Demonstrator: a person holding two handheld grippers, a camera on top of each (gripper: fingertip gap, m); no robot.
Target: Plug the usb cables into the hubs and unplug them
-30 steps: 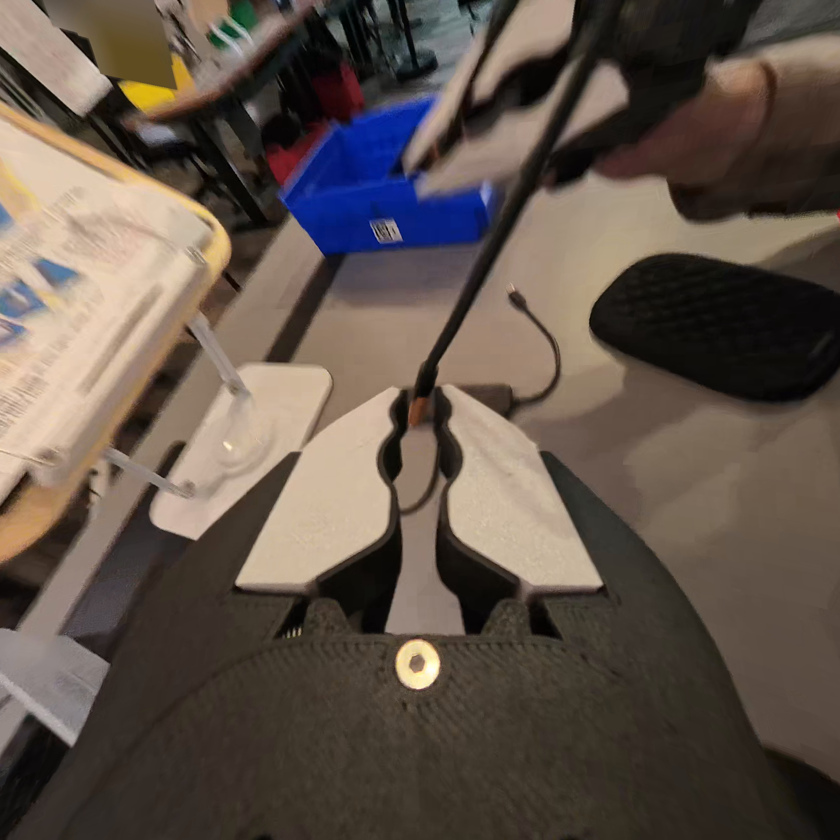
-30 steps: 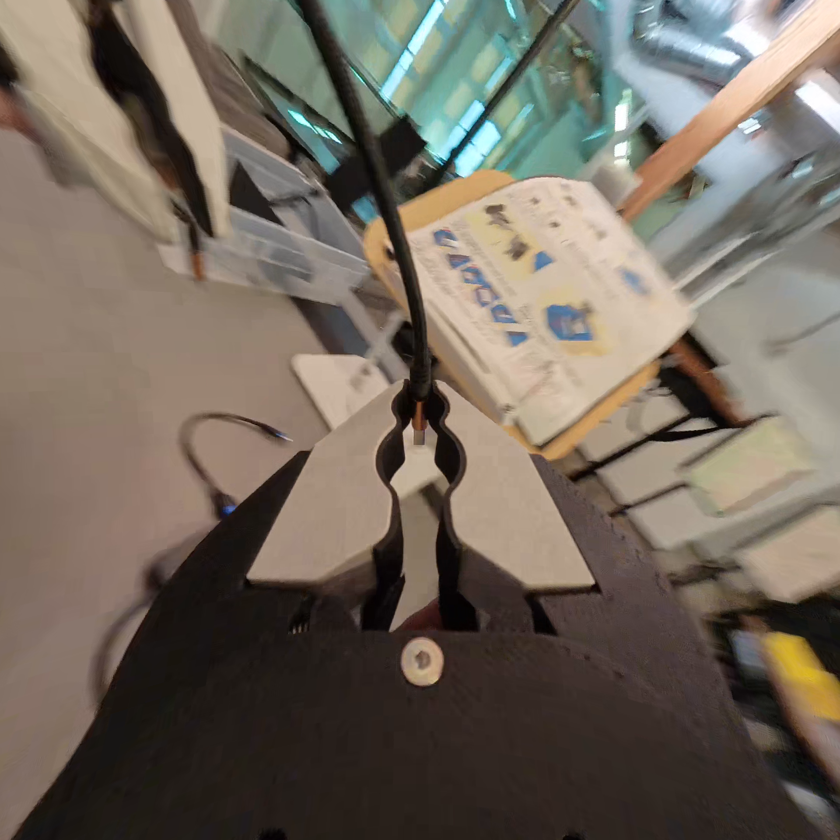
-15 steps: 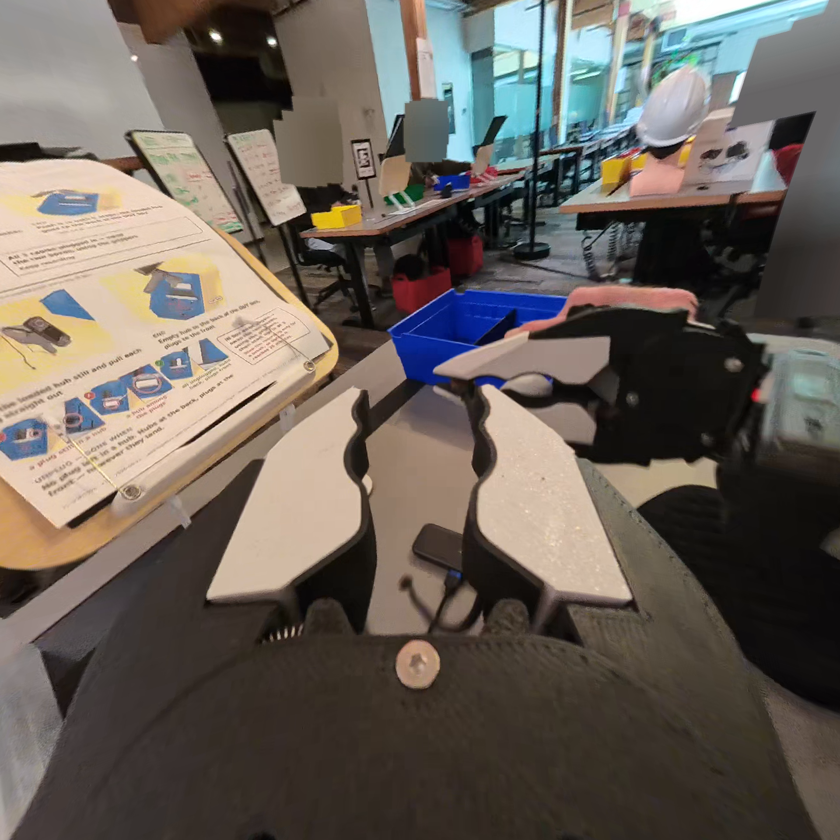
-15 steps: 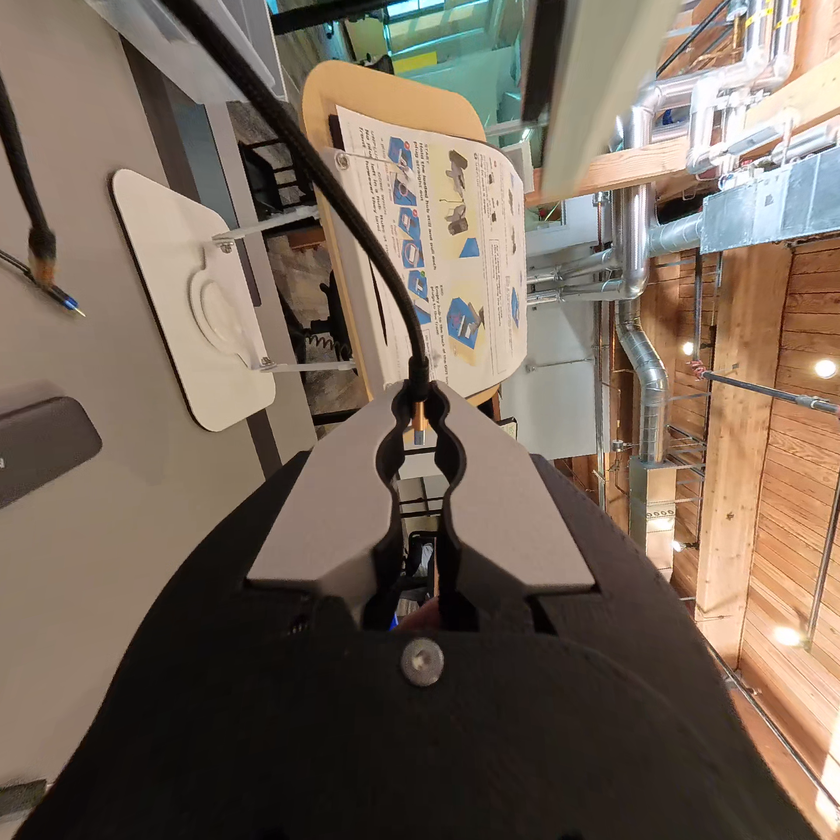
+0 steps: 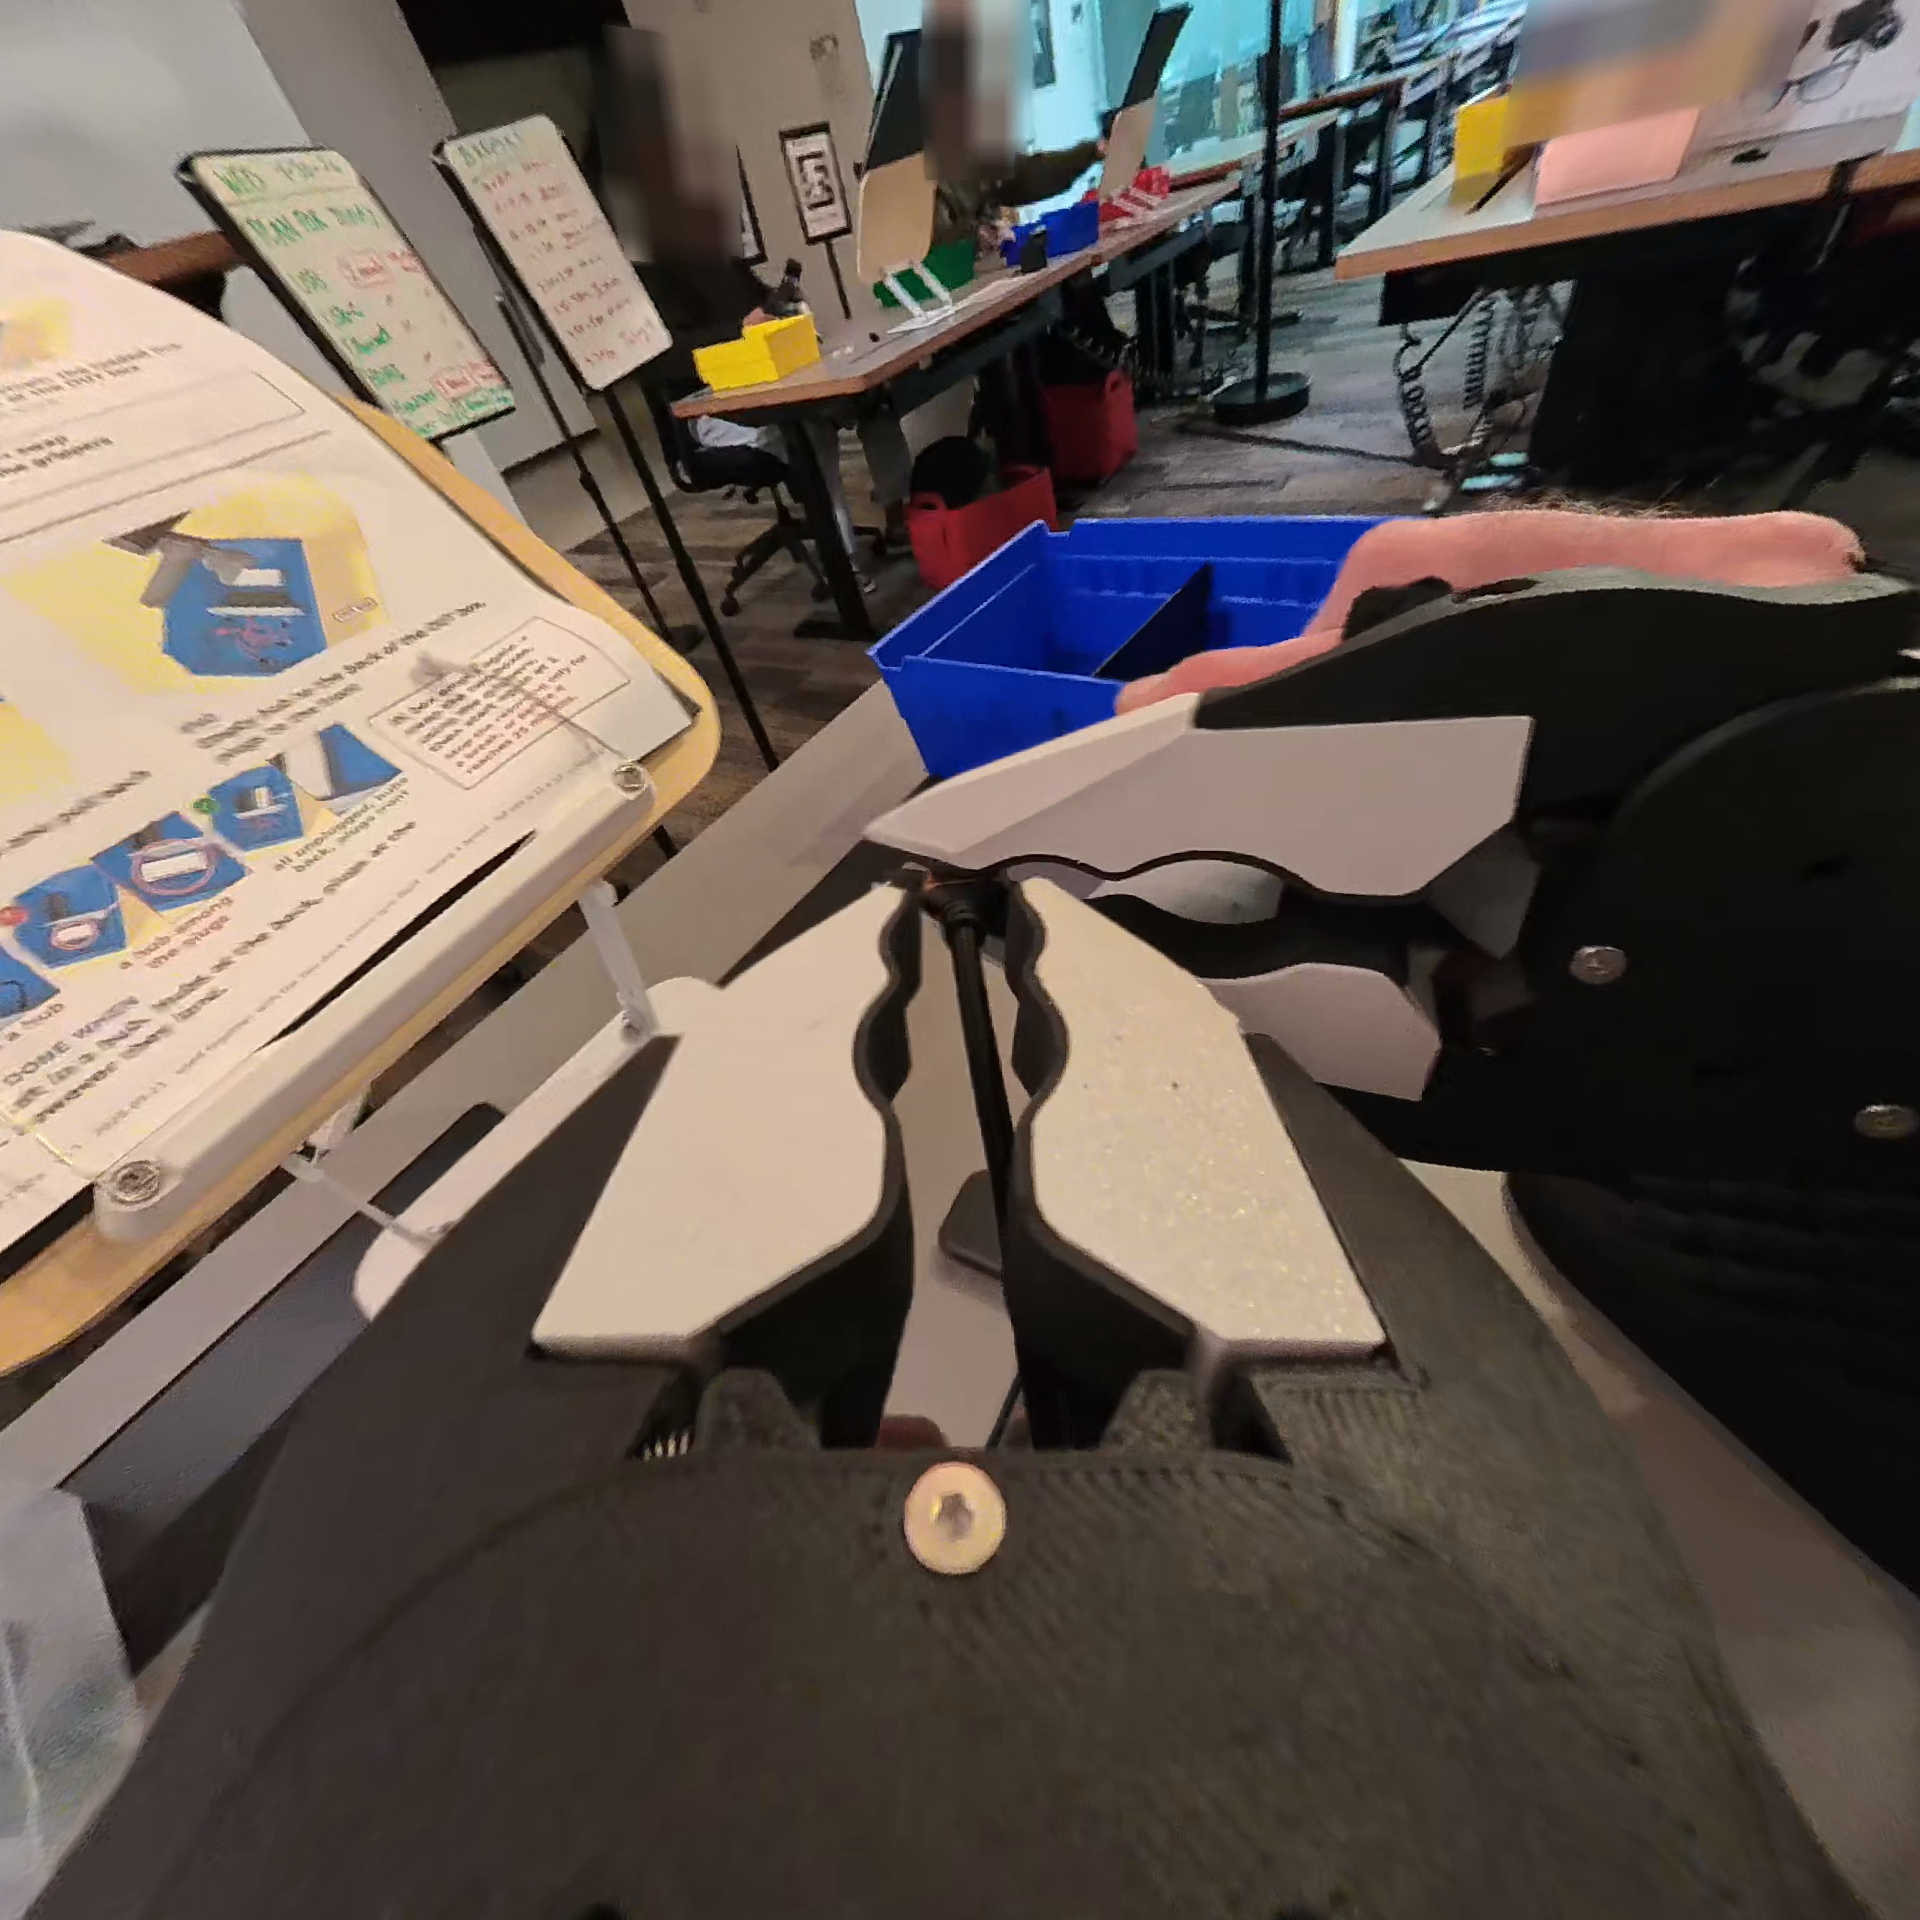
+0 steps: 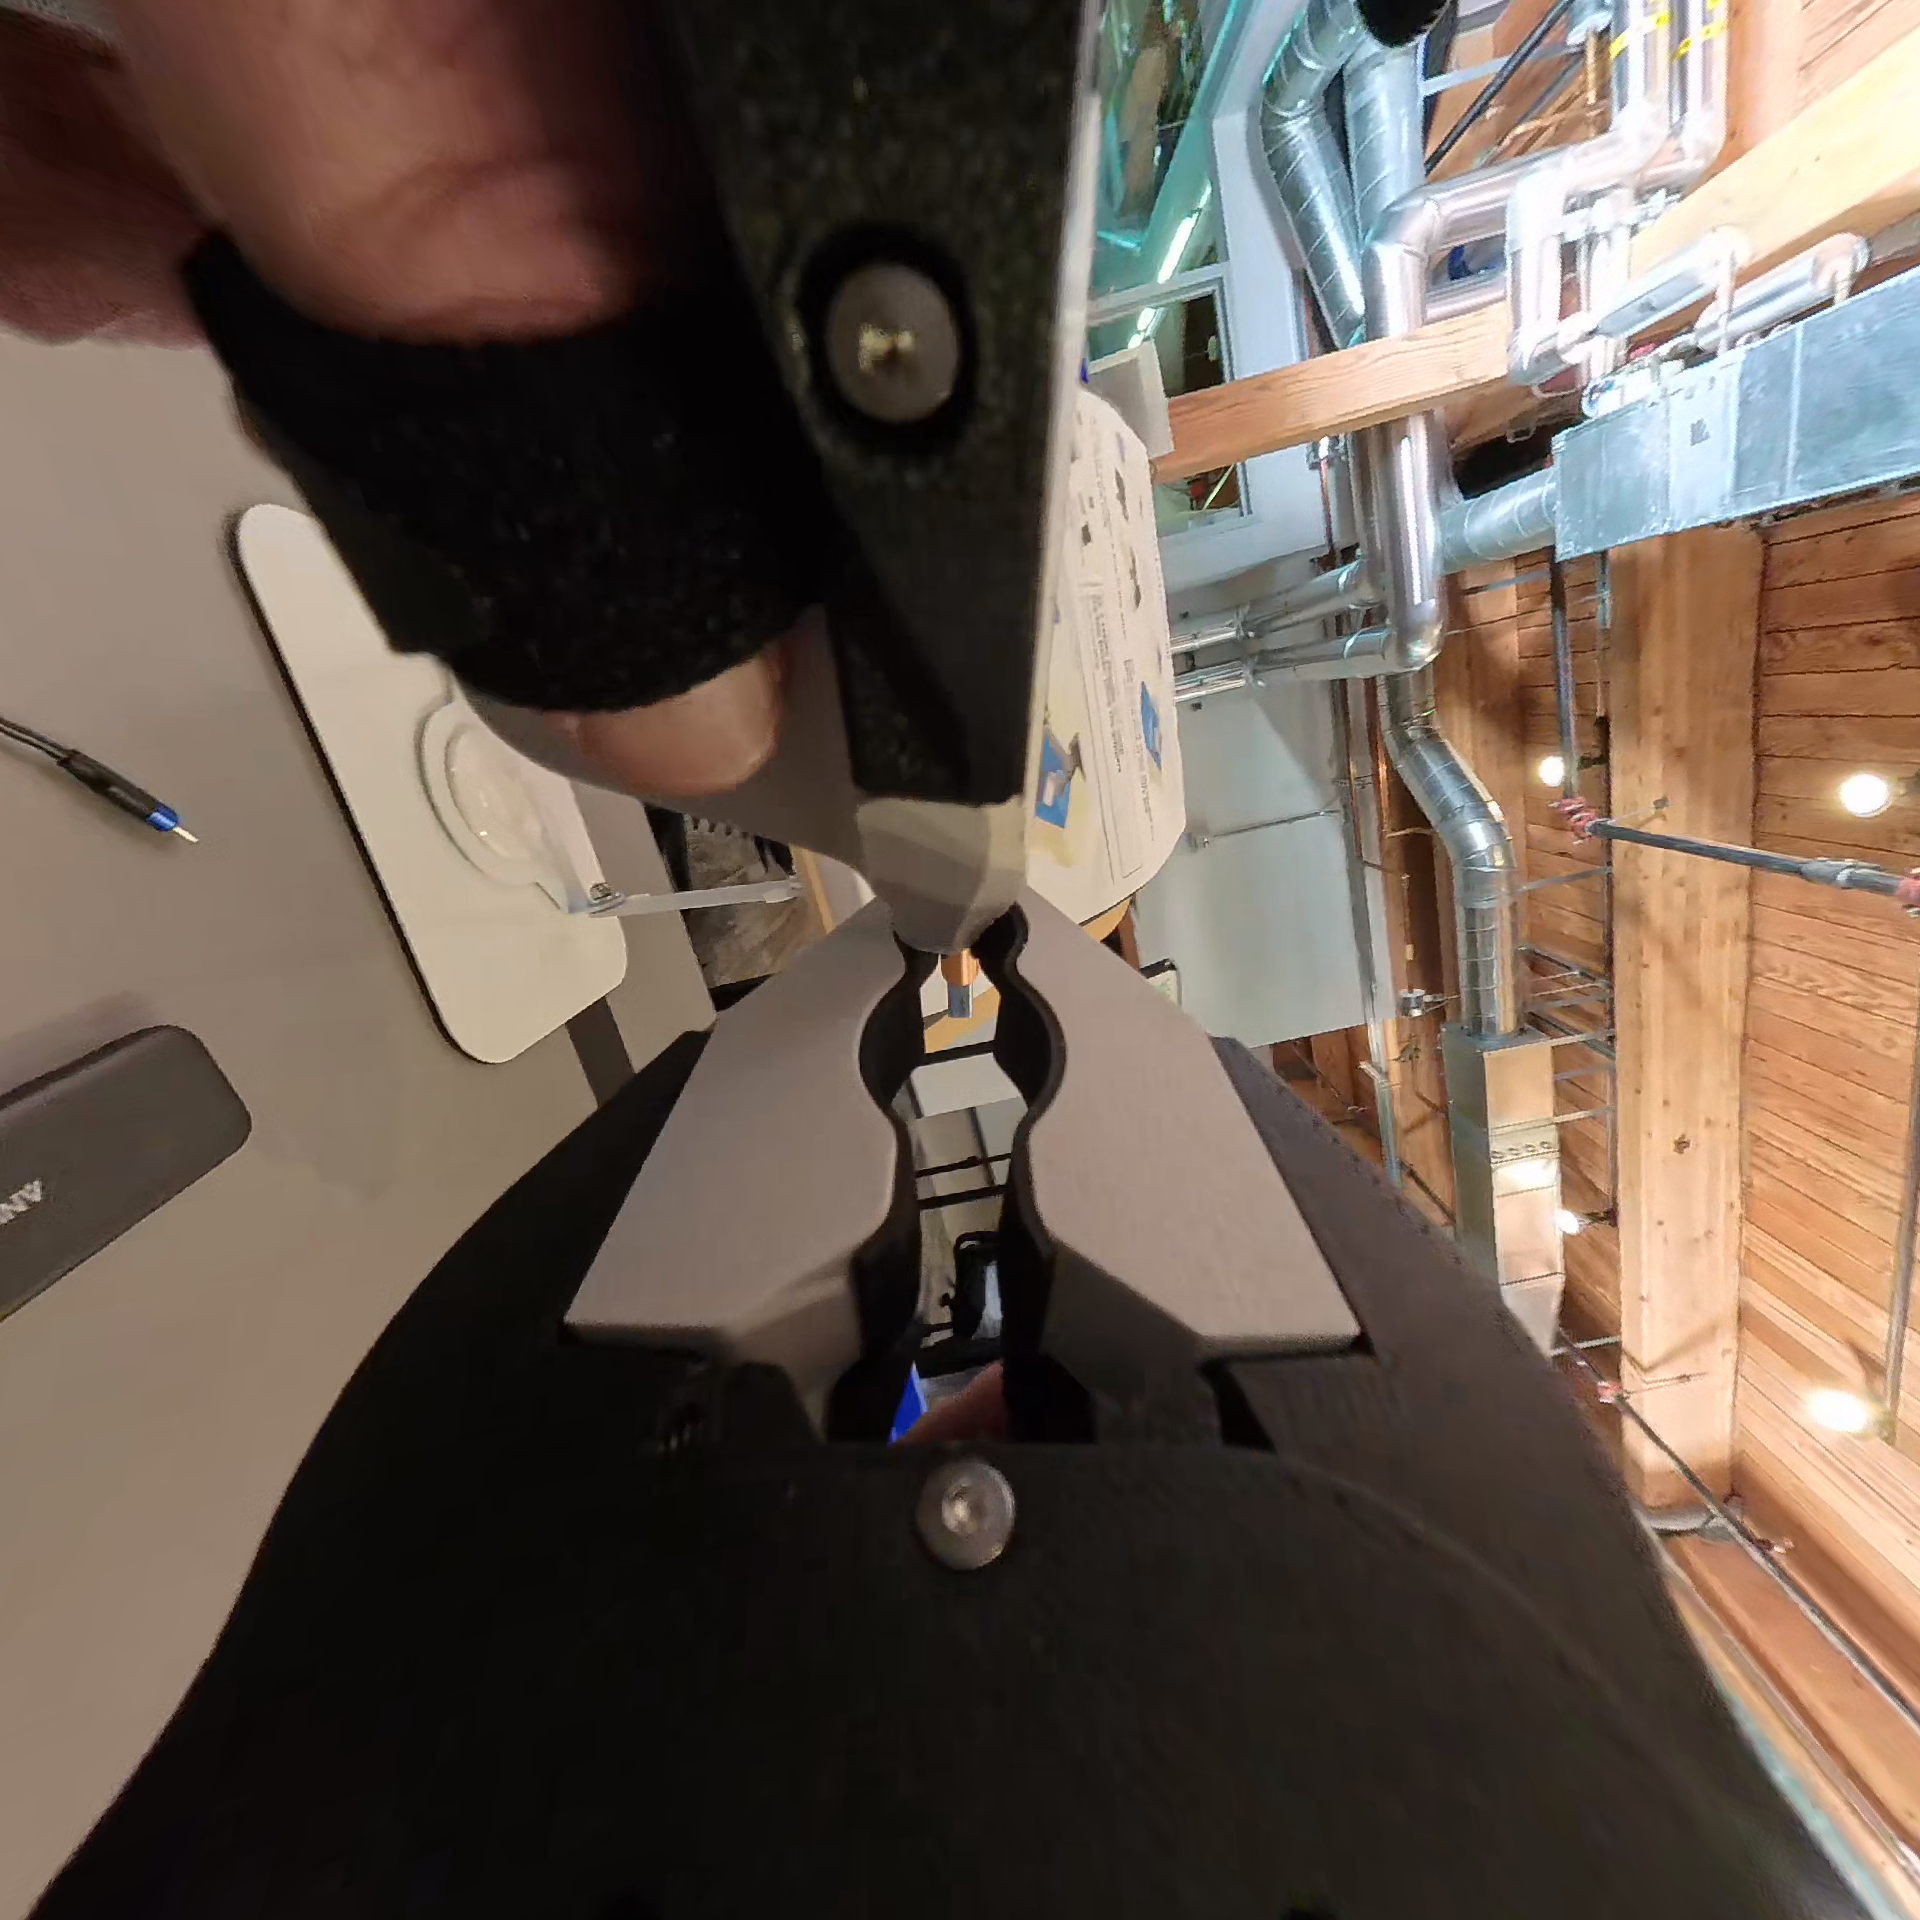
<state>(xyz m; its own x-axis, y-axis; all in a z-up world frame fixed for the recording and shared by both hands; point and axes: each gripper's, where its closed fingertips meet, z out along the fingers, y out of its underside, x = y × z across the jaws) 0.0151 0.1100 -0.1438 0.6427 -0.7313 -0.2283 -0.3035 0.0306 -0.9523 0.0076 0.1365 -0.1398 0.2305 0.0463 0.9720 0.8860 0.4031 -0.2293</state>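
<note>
A black USB cable (image 5: pixel 985 1122) runs between my left gripper's fingers up to its tips. My left gripper (image 5: pixel 961 902) is shut on the cable just behind the plug. My right gripper (image 6: pixel 961 971) is shut on the cable's orange-banded plug (image 6: pixel 961 987). In the left wrist view the right gripper (image 5: pixel 940 857) comes in from the right, turned on its side, tips meeting mine. In the right wrist view the left gripper's tip (image 6: pixel 935 904) hangs down over the plug and hides the cable. A dark grey hub (image 6: pixel 104 1153) lies on the table, also seen between my left fingers (image 5: pixel 971 1231).
The hub's short lead with a blue-tipped plug (image 6: pixel 145 816) lies loose on the grey table (image 6: pixel 156 1455). An instruction board (image 5: pixel 260 779) on a white-based stand (image 6: pixel 343 665) stands at the table's left edge. A blue bin (image 5: pixel 1039 665) sits at the far edge.
Half a second ago my left gripper was open and empty; now it has closed on the cable beside the right gripper's tips. The right gripper still holds the plug and has moved up against the left.
</note>
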